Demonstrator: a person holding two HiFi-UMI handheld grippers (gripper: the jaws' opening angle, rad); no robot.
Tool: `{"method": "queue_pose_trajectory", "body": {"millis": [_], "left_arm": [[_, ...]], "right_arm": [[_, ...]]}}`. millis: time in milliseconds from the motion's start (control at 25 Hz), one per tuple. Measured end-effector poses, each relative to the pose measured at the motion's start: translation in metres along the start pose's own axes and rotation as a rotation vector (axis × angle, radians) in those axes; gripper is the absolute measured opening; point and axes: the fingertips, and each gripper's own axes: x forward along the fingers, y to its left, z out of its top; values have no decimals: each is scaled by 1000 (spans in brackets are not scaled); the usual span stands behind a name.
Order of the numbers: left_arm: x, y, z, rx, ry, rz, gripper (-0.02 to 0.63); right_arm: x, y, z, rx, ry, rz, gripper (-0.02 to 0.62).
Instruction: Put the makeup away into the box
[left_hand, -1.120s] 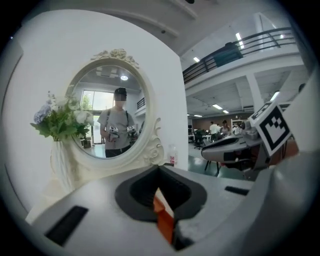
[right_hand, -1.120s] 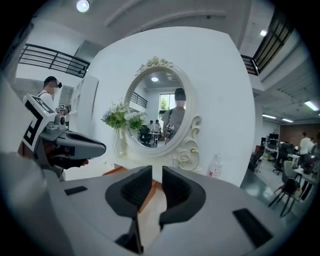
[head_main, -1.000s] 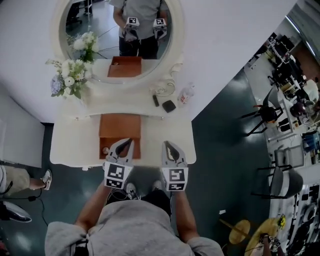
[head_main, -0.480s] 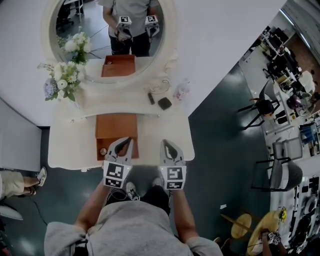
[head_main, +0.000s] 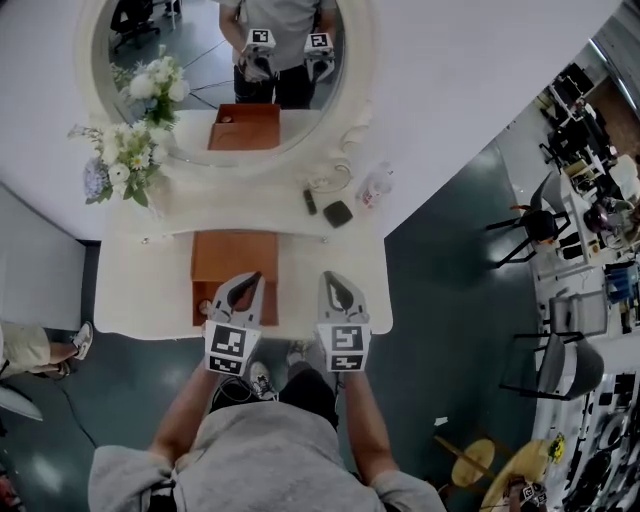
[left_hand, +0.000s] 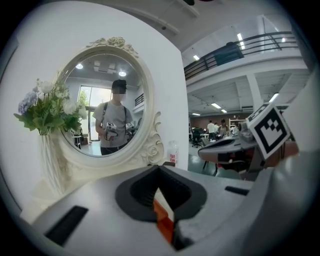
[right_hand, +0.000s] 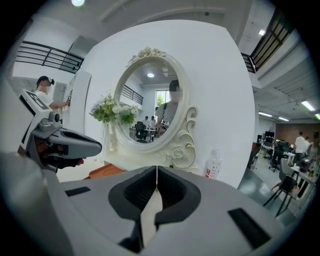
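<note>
Both claws were pinched shut, nothing between them. We had left gripper (head_main: 254, 278) over box (head_main: 235, 250) near end, right gripper (head_main: 329, 277) just beside box.

One white dressing table (head_main: 150, 285) carries one brown wooden box (head_main: 235, 255). At its twelve o'clock stands one oval white-framed mirror (head_main: 200, 70); at ten o'clock, one bunch of white and lilac flowers (head_main: 125, 165). At one o'clock lie one slim black stick (head_main: 310, 201), one square black compact (head_main: 338, 213) and one clear plastic bottle (head_main: 373, 186). At six o'clock are two grey grippers, the left gripper (head_main: 256, 277) and the right gripper (head_main: 328, 276).

Wooden box (head_main: 235, 262) on white dressing table (head_main: 322, 252)
</note>
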Motion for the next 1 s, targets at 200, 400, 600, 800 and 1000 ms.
{"method": "queue_pose_trajectory", "body": {"millis": [200, 400, 600, 800, 1000], "left_arm": [[33, 20, 5, -24, 18, 55, 0], [65, 35, 3, -64, 52, 115, 0], [92, 50, -3, -98, 81, 163, 0], [110, 60, -13, -125, 112, 198, 0], [121, 68, -22, -150, 139, 226, 0]], "right_arm": [[45, -23, 2, -12, 33, 47, 18], [90, -35, 2, -26, 67, 132, 18], [129, -49, -3, -26, 108, 180, 18], [163, -58, -15, -18, 171, 205, 18], [195, -59, -37, 14, 276, 239, 85]]}}
